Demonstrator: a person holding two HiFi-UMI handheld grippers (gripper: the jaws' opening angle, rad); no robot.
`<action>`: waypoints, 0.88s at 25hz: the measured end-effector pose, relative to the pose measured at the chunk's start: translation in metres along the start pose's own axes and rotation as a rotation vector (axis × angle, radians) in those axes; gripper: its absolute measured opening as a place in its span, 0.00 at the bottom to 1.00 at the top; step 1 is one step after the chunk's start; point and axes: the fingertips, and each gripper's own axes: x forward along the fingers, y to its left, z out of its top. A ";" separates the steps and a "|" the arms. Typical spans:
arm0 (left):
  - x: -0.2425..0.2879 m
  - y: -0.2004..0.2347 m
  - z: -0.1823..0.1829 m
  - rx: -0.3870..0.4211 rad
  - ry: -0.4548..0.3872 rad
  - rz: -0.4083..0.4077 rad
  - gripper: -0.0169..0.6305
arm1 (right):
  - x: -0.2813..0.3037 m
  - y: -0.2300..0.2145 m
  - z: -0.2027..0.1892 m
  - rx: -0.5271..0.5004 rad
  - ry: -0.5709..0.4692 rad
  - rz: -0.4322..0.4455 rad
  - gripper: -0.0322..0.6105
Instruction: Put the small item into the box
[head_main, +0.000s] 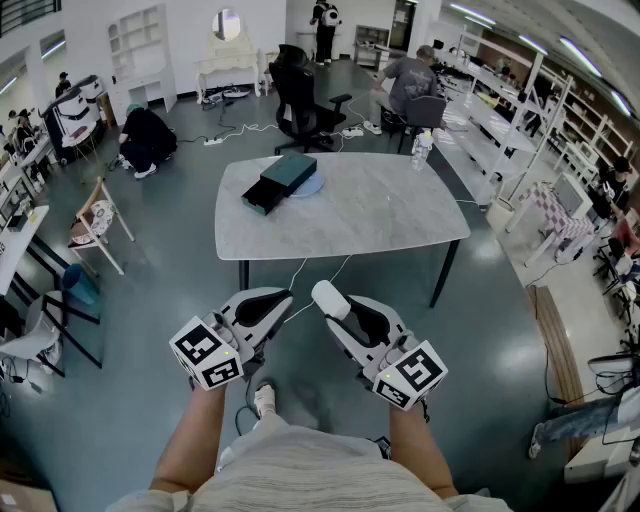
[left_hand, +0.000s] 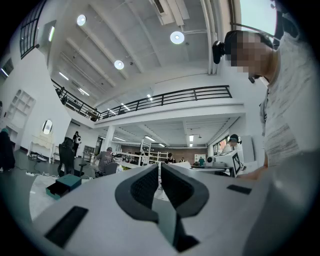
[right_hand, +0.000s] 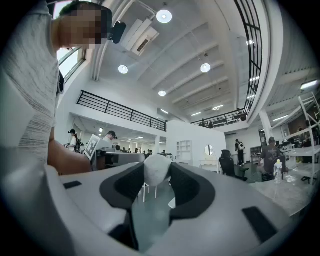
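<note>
The left tongs (head_main: 274, 300) are pressed together with nothing between them. Just beside them, the right tongs (head_main: 343, 308) pinch the small item (head_main: 328, 298), a white round thing, at their tips. Both tongs hang over the floor (head_main: 150, 300), short of the near edge of the surface (head_main: 390, 215). Ahead of the tongs, the near half and right side of the surface are bare, with lots of room. The box (head_main: 282, 177) sits far ahead of the left tongs, by the far left corner, well apart from the small item. A dark part sticks out of its near left end. Past the far edge stands a black chair (head_main: 300, 95).
</note>
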 end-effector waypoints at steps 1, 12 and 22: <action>0.000 0.000 -0.001 0.001 0.001 0.000 0.07 | 0.000 -0.001 0.000 -0.001 -0.001 0.000 0.33; 0.001 0.004 -0.005 -0.001 0.003 0.001 0.07 | 0.006 -0.003 -0.003 -0.010 0.004 0.017 0.33; -0.001 0.012 -0.009 -0.014 0.013 0.000 0.07 | 0.012 -0.005 -0.002 0.024 -0.025 0.020 0.34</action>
